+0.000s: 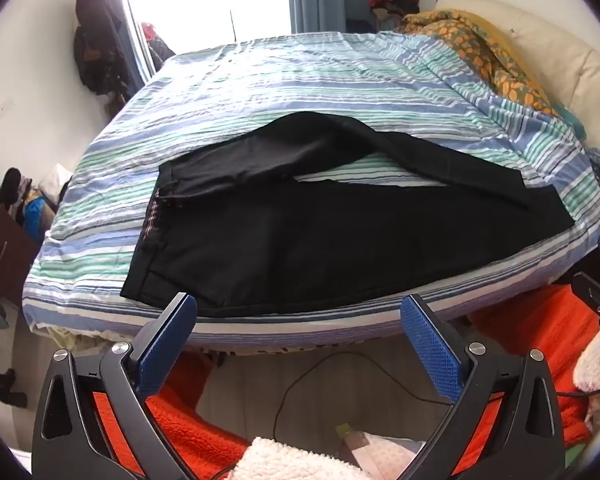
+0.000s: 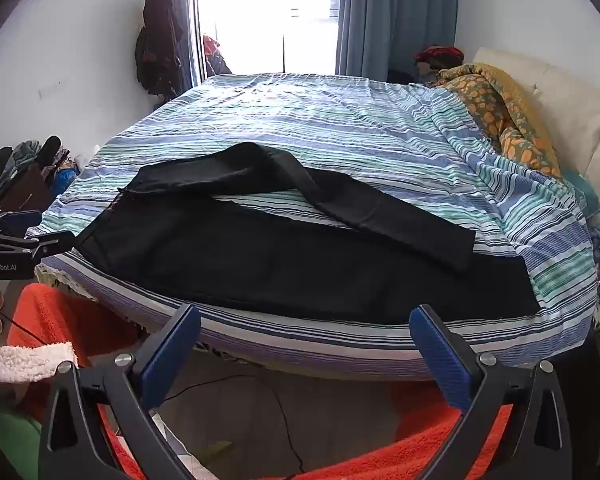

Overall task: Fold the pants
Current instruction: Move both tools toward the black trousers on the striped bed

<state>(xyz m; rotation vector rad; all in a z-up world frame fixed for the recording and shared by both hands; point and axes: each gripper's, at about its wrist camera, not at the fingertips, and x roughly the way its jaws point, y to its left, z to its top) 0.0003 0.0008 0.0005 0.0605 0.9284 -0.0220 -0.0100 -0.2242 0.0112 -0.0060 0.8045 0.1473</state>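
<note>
Surface: bed (image 1: 260, 80), striped sheet, window behind | Item: black pants (image 1: 300, 236), frame centre, near edge, unfolded, upper leg bent | Left gripper (image 1: 300, 320), right gripper (image 2: 306, 332): spread wide, empty.

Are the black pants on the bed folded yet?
Not yet. The pants lie spread lengthwise, legs apart with striped sheet showing between them.

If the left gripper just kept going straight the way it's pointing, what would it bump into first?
Most likely the black pants lying flat on the striped blue-and-green bedspread, near their front edge. The left gripper is open, holds nothing, and hangs short of the bed with nothing in between. Depth is hard to judge through this lens.
</note>
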